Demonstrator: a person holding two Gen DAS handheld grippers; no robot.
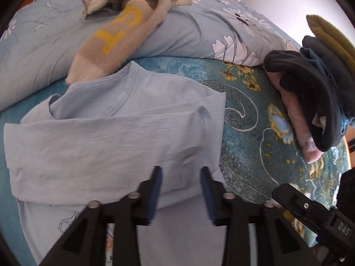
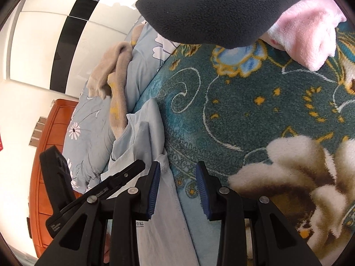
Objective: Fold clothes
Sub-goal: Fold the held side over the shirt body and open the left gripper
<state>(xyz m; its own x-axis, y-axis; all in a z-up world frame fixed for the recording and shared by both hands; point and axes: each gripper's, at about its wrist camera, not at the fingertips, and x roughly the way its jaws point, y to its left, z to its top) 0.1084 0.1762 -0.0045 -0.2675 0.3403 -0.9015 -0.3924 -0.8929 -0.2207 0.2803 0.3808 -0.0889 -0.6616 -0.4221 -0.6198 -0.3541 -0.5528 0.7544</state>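
Note:
A light blue long-sleeved shirt [image 1: 106,137] lies flat on the teal patterned blanket [image 1: 250,133], its sleeves folded across the body. My left gripper [image 1: 181,170] hovers over the shirt's lower right part, open, with nothing pinched between its blue pads. In the right wrist view the shirt [image 2: 153,199] runs along the left, and my right gripper [image 2: 178,165] stands open over its right edge. Its left finger is above the fabric and its right finger above the blanket [image 2: 244,102]. The right gripper's black body [image 1: 315,212] shows at the lower right of the left wrist view.
A beige sweater with yellow letters [image 1: 124,28] lies on a pale blue flowered quilt [image 1: 199,28] beyond the shirt. A stack of folded clothes, dark grey, pink, blue and olive [image 1: 310,84], sits at the right. An orange wooden bed frame [image 2: 51,155] and a white wardrobe [image 2: 44,44] stand to the left.

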